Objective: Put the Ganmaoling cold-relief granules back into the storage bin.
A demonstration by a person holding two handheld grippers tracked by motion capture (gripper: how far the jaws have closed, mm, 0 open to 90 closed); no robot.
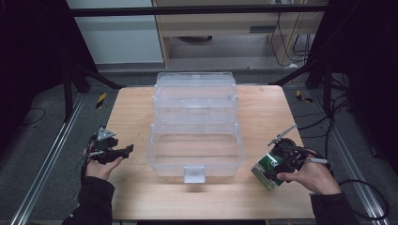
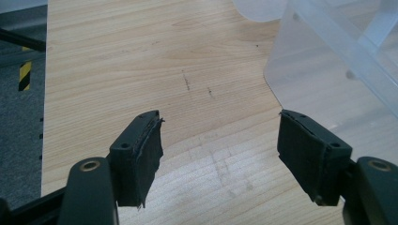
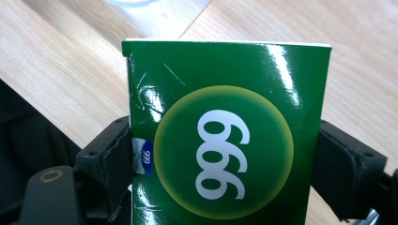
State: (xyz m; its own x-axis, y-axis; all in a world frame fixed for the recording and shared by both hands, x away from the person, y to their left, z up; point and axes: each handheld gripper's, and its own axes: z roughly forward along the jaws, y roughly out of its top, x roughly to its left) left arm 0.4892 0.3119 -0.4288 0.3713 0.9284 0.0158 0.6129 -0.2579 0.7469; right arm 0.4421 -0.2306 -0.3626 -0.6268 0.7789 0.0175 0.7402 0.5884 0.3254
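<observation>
A green box [image 3: 225, 140] with a white "999" in a yellow-ringed circle sits between the jaws of my right gripper [image 3: 223, 164], which is shut on its two sides. In the high view that green box [image 1: 265, 169] is held near the table's front right, just right of the clear plastic bin [image 1: 196, 157], with my right gripper [image 1: 278, 165] on it. My left gripper [image 1: 123, 151] hovers at the table's left side, open, with nothing between its jaws. In the left gripper view my left gripper [image 2: 220, 154] points across bare wood, the clear bin [image 2: 328, 61] at upper right.
The clear bin has tiered sections stepping back toward the table's far edge [image 1: 195, 79] and a small latch [image 1: 194, 174] at the front. The wooden table [image 1: 136, 108] has bare surface to the left and right of the bin. Cables [image 1: 328, 122] trail off the right edge.
</observation>
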